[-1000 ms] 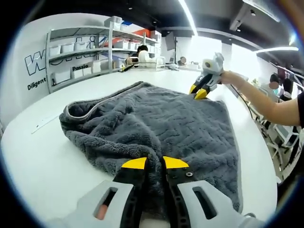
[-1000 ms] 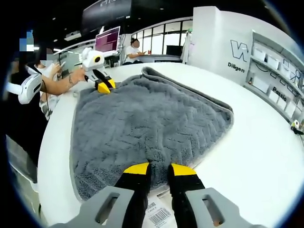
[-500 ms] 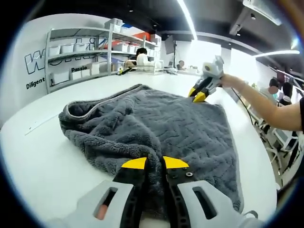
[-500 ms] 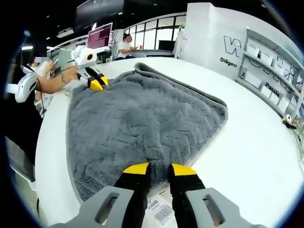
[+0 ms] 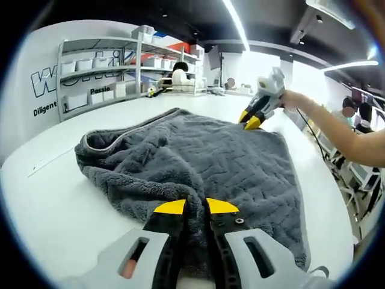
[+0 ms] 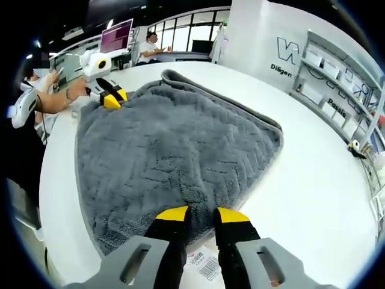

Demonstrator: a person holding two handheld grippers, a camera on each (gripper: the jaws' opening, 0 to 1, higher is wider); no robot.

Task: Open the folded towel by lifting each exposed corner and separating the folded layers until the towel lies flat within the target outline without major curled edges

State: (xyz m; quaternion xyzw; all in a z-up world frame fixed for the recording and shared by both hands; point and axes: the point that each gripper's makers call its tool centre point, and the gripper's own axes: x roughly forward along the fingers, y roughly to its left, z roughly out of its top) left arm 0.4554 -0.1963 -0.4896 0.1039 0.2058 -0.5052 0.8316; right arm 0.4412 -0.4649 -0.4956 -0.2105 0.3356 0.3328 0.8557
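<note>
My left tongs (image 5: 196,208) are clenched on a bunched corner of the grey towel (image 5: 204,156), which lies spread across the white table (image 5: 48,198) with one edge rumpled and folded over near the shelving (image 5: 102,66). My right tongs (image 6: 202,215) pinch the opposite corner of the towel, just above a white barcode label (image 6: 201,265) lying at the towel's edge. In the left gripper view the right tongs sit at the far corner, and the towel stretches between the two grips.
</note>
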